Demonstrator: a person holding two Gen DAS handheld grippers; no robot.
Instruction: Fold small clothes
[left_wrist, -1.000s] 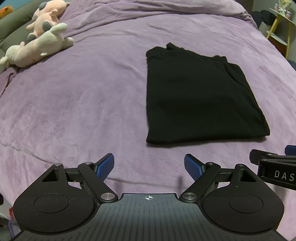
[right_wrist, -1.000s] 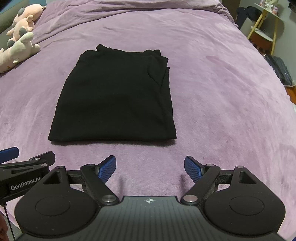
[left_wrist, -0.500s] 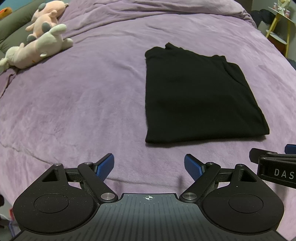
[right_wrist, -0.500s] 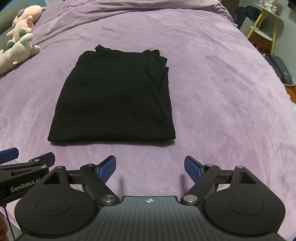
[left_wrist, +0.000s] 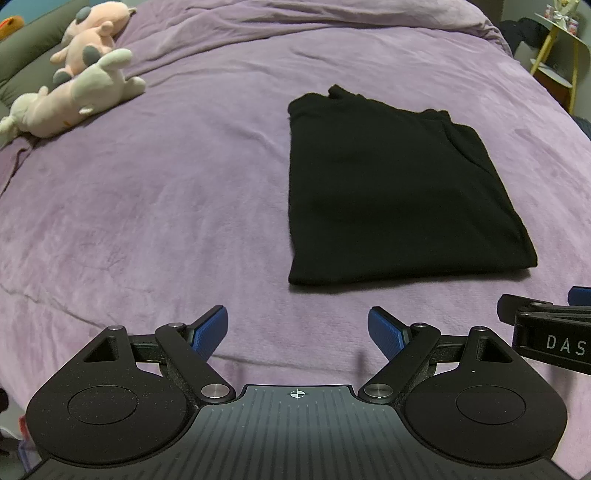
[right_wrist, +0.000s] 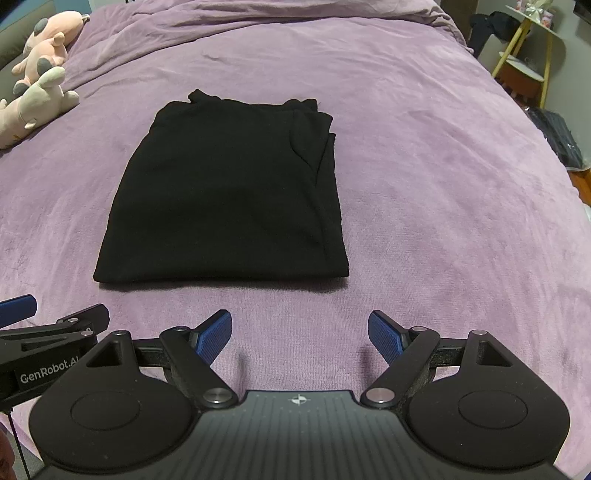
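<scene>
**Black cloth lies folded on the purple bed**

Toys come first, far off to the left of the black cloth. Two soft toys lie there by the edge of the bed, a pink toy (left_wrist: 92, 31) behind and a cream toy (left_wrist: 70, 99) in front of it. They touch each other and sit well apart from the cloth.

Next comes the left gripper (left_wrist: 297, 332). It hangs over the purple blanket (left_wrist: 166, 192), near the front edge of the cloth and a bit to the left of it. Its two blue pads (left_wrist: 208, 332) stand wide apart, with nothing but blanket between them.

The black cloth (right_wrist: 225, 192) lies flat in the middle of the bed. It is folded into a neat block, with layers showing along its right side. No gripper touches it.

The right gripper (right_wrist: 301, 334) hangs near the front edge of the cloth, toward its right corner. Its blue pads (right_wrist: 386, 336) are wide apart too, and it holds nothing.

Far to the right of the cloth, past the bed, stands a yellow shelf (right_wrist: 532, 48).
</scene>
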